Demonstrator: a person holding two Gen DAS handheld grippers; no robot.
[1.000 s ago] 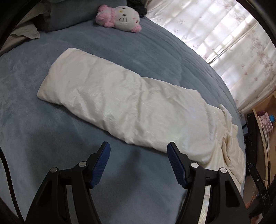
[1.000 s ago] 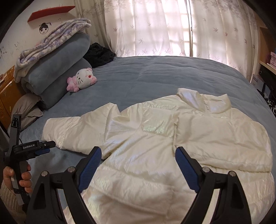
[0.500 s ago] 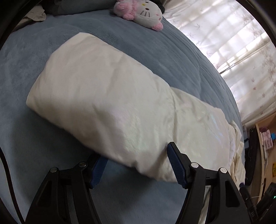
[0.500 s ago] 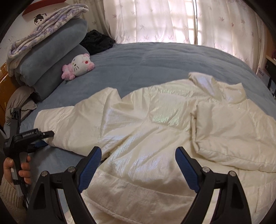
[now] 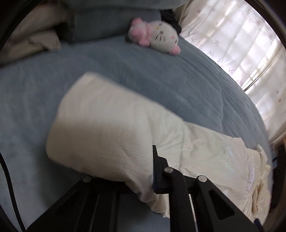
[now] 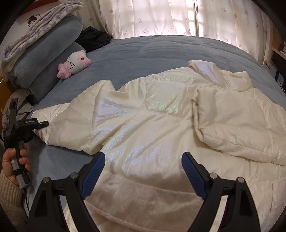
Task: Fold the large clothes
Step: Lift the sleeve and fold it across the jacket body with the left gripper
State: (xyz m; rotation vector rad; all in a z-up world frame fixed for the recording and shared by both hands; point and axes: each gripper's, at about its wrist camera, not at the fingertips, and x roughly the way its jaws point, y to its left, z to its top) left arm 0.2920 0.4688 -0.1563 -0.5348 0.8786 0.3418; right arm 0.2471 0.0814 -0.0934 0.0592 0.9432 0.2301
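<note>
A cream-white puffer jacket [image 6: 143, 125] is lying spread on the blue bed [image 6: 160, 50], its collar toward the curtained window [image 6: 160, 16]. By the look of it, the folding is only starting. One sleeve [image 6: 241, 125] is already lying folded across the chest, while the other sleeve [image 5: 110, 128] is still stretching out flat to the side, toward the stacked bedding [image 6: 44, 50] and the pink-and-white cat plush [image 6: 75, 62]. Bringing that sleeve in and then doubling the body are still waiting to be done.

The left claw [image 5: 152, 171] is pinching the cuff end of the outstretched sleeve; its jaws have just been closing, and the puffy fabric is bulging between them. In the right wrist view the same tool is sitting at the sleeve's tip, carried by the person's hand [image 6: 16, 160] in a knitted cuff.

The right claw [image 6: 143, 171] is hovering with its blue pads [image 6: 93, 174] spread wide over the jacket's lower body, near the hem, gripping nothing.

Compared with a second ago, the left claw was standing open and short of the sleeve, with bare blanket between its fingers; now the sleeve is filling the near view and being clamped. The right claw has been sinking nearer the jacket, which is looming larger, its jaws unchanged. The jacket itself is lying much as before.
</note>
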